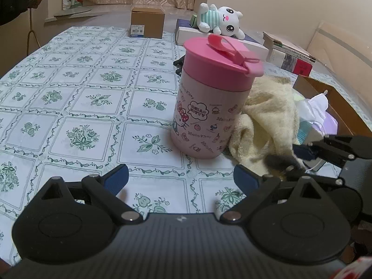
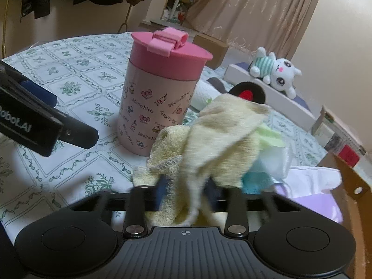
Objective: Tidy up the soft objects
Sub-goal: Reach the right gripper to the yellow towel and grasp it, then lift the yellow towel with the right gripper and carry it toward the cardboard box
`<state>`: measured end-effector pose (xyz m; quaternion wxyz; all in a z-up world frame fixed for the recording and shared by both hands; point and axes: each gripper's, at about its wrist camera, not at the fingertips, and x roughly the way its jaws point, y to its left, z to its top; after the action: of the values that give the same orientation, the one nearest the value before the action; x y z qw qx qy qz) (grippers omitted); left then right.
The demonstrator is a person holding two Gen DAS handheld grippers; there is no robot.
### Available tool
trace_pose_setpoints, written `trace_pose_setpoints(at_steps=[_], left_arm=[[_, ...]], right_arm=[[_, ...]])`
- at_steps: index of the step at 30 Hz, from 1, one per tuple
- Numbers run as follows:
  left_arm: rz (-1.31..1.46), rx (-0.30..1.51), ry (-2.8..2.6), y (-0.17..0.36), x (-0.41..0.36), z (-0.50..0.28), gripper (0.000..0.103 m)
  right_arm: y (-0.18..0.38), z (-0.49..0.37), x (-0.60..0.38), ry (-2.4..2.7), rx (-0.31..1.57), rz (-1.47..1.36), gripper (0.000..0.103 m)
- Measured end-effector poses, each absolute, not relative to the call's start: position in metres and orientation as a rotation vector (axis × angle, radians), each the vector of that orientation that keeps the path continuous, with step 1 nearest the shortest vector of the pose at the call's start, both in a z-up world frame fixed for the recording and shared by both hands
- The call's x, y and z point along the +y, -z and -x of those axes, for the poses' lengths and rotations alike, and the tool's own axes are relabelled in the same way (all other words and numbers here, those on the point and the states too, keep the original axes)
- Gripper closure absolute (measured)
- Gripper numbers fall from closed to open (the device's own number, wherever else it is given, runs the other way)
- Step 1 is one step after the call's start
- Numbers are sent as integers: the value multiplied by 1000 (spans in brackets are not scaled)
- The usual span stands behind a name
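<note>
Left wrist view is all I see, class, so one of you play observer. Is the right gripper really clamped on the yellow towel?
Observer: Yes. In the right wrist view, the right gripper is shut on the yellow towel, which drapes over it.
Operator: Anything beneath the towel?
Observer: A light green cloth peeks out at its right edge.
Operator: And behind it?
Observer: A black round object with a red centre sits just beyond the towel.
</note>
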<state>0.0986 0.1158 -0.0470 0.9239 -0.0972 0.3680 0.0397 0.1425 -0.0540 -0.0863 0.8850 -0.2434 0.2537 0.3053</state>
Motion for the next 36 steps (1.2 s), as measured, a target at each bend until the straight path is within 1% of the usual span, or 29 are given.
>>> trace_pose_setpoints(at_steps=[2, 4, 9, 19, 22, 25, 29, 30, 31, 32, 33, 34, 35, 36], left_arm=[[200, 748, -76, 43, 113, -95, 7], [198, 743, -71, 39, 110, -92, 7], [193, 734, -46, 31, 98, -86, 7], [147, 717, 43, 21, 64, -86, 7], [135, 728, 68, 22, 53, -88, 7], [122, 741, 93, 26, 43, -90, 7], [108, 755, 115, 30, 33, -93, 7], [106, 760, 118, 31, 31, -94, 7], [105, 764, 120, 33, 30, -94, 7], [103, 768, 121, 33, 28, -95, 7], [101, 772, 122, 35, 27, -96, 7], [99, 775, 123, 35, 27, -97, 7], [98, 777, 125, 36, 26, -98, 7], [97, 779, 126, 36, 25, -99, 7]], right_arm=[[81, -139, -62, -621, 530, 479, 89], [72, -133, -72, -606, 515, 462, 91], [50, -111, -102, -547, 463, 426, 92], [13, -96, -185, -365, 425, 265, 92], [10, -103, -209, -317, 452, 166, 92], [16, -117, -229, -293, 525, 88, 92], [33, -127, -242, -299, 607, 63, 91], [36, -127, -244, -304, 618, 56, 89], [39, -127, -245, -313, 630, 53, 79], [42, -125, -246, -317, 634, 51, 63], [43, -123, -248, -329, 626, 46, 54], [43, -119, -249, -346, 612, 44, 38], [43, -118, -249, -356, 602, 49, 31], [43, -116, -248, -369, 595, 60, 31]])
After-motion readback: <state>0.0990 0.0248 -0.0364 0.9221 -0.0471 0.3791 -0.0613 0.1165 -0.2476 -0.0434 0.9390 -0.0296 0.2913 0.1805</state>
